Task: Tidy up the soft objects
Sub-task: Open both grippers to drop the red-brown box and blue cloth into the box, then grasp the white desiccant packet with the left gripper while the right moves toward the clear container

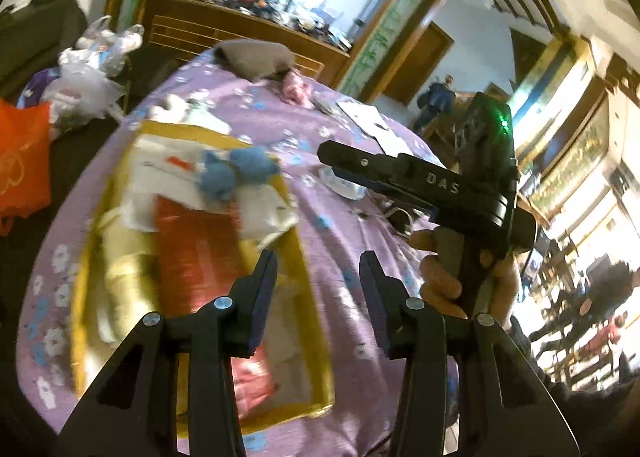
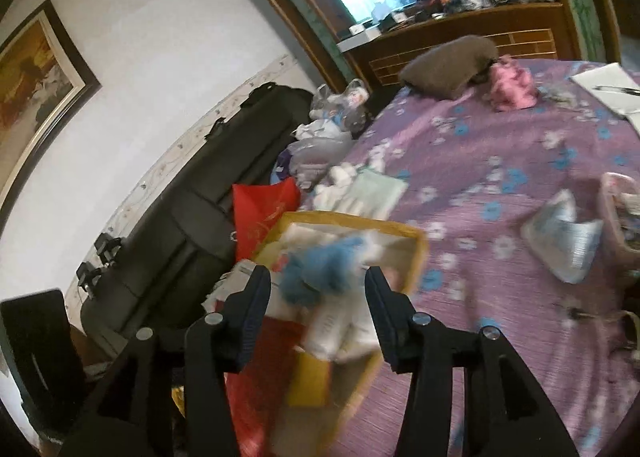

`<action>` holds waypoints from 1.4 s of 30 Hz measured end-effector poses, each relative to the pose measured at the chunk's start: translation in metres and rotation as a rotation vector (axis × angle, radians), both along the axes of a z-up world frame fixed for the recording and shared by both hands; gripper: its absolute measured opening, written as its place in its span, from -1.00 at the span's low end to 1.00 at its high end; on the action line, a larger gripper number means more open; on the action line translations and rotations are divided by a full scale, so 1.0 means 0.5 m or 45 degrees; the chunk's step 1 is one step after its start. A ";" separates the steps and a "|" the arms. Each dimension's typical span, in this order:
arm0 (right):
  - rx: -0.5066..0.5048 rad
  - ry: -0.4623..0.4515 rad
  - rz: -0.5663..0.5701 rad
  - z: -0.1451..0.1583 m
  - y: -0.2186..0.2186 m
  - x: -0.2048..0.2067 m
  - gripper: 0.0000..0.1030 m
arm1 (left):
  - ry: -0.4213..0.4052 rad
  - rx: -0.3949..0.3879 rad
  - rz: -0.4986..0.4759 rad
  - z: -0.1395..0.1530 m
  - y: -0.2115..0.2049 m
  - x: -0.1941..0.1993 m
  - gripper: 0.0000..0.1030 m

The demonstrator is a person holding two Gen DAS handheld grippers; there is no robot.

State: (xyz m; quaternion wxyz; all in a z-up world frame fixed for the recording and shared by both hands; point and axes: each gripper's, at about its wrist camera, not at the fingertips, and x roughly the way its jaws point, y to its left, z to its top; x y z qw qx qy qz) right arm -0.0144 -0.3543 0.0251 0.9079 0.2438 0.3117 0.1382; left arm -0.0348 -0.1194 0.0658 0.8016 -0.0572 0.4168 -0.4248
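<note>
blue fuzzy plush (image 1: 234, 173) is sitting in the yellow box (image 1: 298, 257) on the bed, lying on top of a heap of white soft stuff (image 1: 160, 173), up near the box's far end. in the right wrist view that same plush (image 2: 320, 265) shows up blurry right between the two fingers, but nothing's touching it as far as i can tell. the box also has a red flat thing (image 1: 192, 253) and something pale yellow along one side, too smeared to say what.

left gripper (image 1: 318, 261) hangs above the near half of the box, jaws spread, nothing between them. right gripper (image 2: 318, 277) is over the box (image 2: 420, 253) too, jaws spread wide and empty. from the left camera you can see the right gripper's black body off to the side with a hand (image 1: 464, 277) wrapped around its handle and a green light glowing on top.

around the box: purple floral bedspread (image 1: 348, 225), a pink soft toy (image 2: 512, 87) and a brown pillow (image 2: 448, 65) up near the wooden headboard (image 2: 472, 41). white fluffy bits and a pale green cloth (image 2: 376, 185) lie just past the box's far edge. some clear plastic packaging (image 2: 564, 233) lies out on the spread, well apart from the box. beside the bed there's a red bag (image 2: 264, 209), plastic bags (image 2: 332, 117) and a long black case (image 2: 224, 193) against the wall.
</note>
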 end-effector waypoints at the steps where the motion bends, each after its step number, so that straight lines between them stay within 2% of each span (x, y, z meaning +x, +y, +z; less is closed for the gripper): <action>1: 0.007 0.002 -0.009 -0.001 -0.018 -0.008 -0.03 | 0.007 0.009 -0.018 0.000 -0.024 -0.001 -0.17; 8: 0.085 -0.014 -0.197 -0.022 -0.209 -0.079 0.06 | 0.054 0.084 -0.101 0.007 -0.189 0.018 -0.18; 11: 0.161 -0.040 -0.276 -0.040 -0.281 -0.108 0.06 | 0.125 0.144 -0.113 -0.001 -0.281 0.045 -0.18; 15: 0.262 -0.027 -0.354 -0.053 -0.335 -0.118 0.06 | 0.215 0.205 -0.103 -0.032 -0.378 0.093 -0.18; 16: 0.258 -0.025 -0.387 -0.054 -0.341 -0.121 0.06 | 0.233 0.231 -0.073 -0.043 -0.402 0.107 -0.18; 19: 0.281 -0.035 -0.413 -0.055 -0.357 -0.129 0.06 | 0.180 0.314 -0.012 -0.058 -0.461 0.132 -0.18; 21: 0.279 -0.053 -0.423 -0.052 -0.362 -0.135 0.06 | 0.226 0.314 0.017 -0.075 -0.480 0.152 -0.18; 25: 0.172 -0.083 -0.493 -0.037 -0.360 -0.150 0.06 | 0.288 0.369 0.137 -0.121 -0.512 0.206 -0.18; 30: 0.211 -0.104 -0.495 -0.041 -0.376 -0.159 0.06 | 0.387 0.413 0.243 -0.181 -0.541 0.254 -0.18; 31: 0.220 -0.102 -0.495 -0.044 -0.378 -0.160 0.06 | 0.383 0.414 0.260 -0.191 -0.549 0.261 -0.14; 33: 0.221 -0.097 -0.490 -0.047 -0.379 -0.157 0.06 | 0.378 0.412 0.299 -0.198 -0.557 0.265 0.35; 35: 0.221 -0.095 -0.497 -0.048 -0.380 -0.157 0.06 | 0.347 0.441 0.324 -0.205 -0.571 0.261 0.44; 37: 0.234 -0.093 -0.495 -0.050 -0.381 -0.158 0.06 | 0.276 0.502 0.321 -0.206 -0.591 0.251 0.45; 42: 0.244 -0.083 -0.495 -0.053 -0.384 -0.159 0.06 | 0.257 0.491 0.353 -0.208 -0.593 0.253 0.50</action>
